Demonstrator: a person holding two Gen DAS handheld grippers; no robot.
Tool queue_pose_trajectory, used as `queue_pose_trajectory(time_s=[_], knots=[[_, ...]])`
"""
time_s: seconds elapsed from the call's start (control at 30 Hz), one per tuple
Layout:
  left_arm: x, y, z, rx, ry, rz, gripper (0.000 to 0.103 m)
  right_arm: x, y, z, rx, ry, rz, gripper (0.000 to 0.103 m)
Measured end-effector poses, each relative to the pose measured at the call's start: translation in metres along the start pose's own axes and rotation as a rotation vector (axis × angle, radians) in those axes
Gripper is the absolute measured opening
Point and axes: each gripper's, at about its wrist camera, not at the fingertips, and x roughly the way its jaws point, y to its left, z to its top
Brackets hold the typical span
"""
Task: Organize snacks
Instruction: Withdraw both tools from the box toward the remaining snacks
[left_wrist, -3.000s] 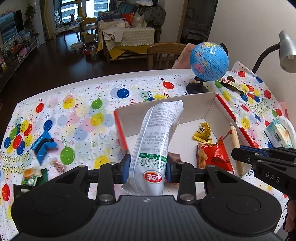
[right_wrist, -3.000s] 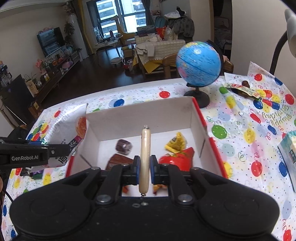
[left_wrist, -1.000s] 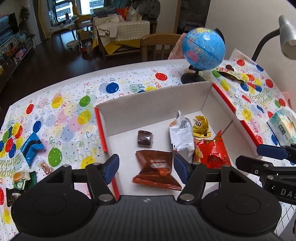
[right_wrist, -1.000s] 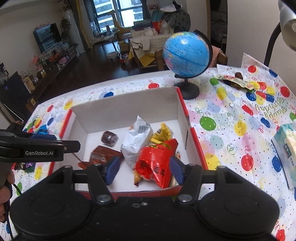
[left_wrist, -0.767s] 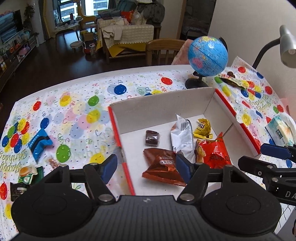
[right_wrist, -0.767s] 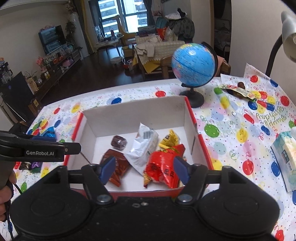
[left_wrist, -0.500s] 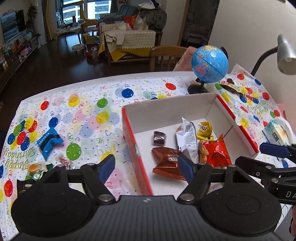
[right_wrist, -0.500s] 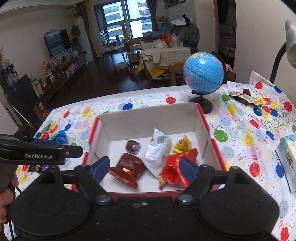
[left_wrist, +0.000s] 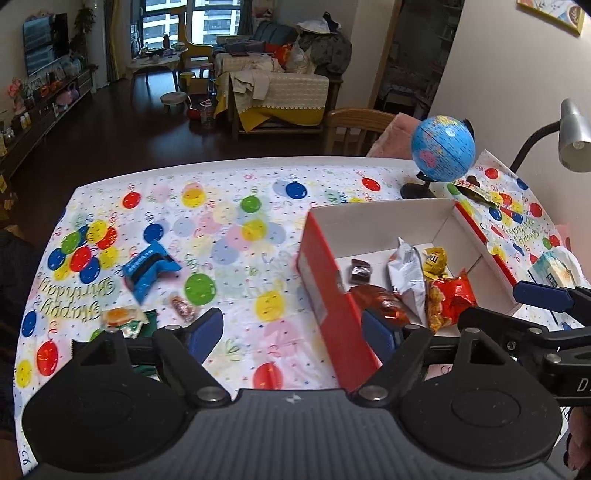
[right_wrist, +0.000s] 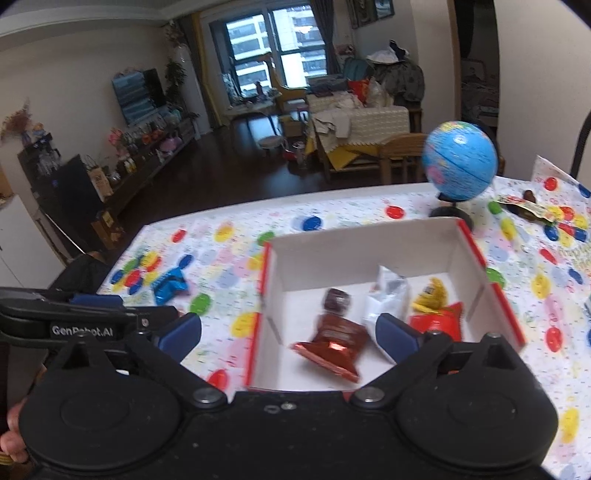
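Note:
A red-sided white box on the balloon tablecloth holds a white-grey snack bag, a brown packet, a red packet, a yellow packet and a small dark sweet. My left gripper is open and empty, above the cloth at the box's left wall. My right gripper is open and empty, over the box's near left corner. A blue packet and small snacks lie loose at left.
A blue globe stands behind the box. A lamp is at far right. A tissue pack and a wrapper lie right of the box. A wooden chair stands beyond the table's far edge.
Both grippers let go of the white bag and the sausage stick into the box, opened, then drew back and swung left; the box now sits to the right in the left view.

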Motion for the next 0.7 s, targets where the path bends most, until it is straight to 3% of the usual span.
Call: queue_pose_trajectory(time_s=[0.7], knots=[[-0.013, 0.136, -0.027, -0.097, 0.028, 0.075, 0.082, 0.051, 0.104, -0.015, -0.035, 0.054, 0.036, 0.102]])
